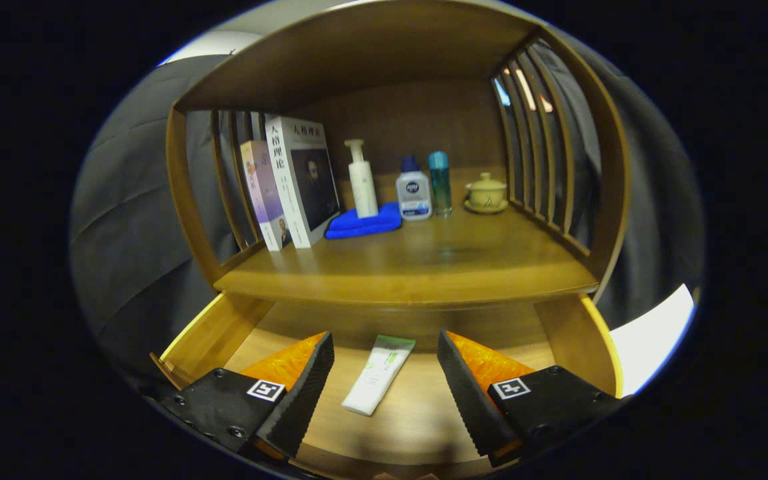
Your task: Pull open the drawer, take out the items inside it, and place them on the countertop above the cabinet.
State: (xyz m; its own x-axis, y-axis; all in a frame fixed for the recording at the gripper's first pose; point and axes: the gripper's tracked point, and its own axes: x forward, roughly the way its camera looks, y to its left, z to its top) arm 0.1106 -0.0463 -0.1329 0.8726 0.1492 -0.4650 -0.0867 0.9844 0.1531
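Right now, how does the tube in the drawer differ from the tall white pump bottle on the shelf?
The tube lies flat on the open drawer's floor, between the open claw's fingers; the pump bottle stands upright on the countertop, on a blue cloth. The tube is flat with green marking; the bottle is round and plain. Both are mostly white.

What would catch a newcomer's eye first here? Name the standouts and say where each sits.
First, the white tube lying alone in the pulled-out drawer, between the spread fingers of the open gripper. Next, the blue cloth on the countertop above, with a white pump bottle standing on it. To its left two books stand upright against the slatted side.
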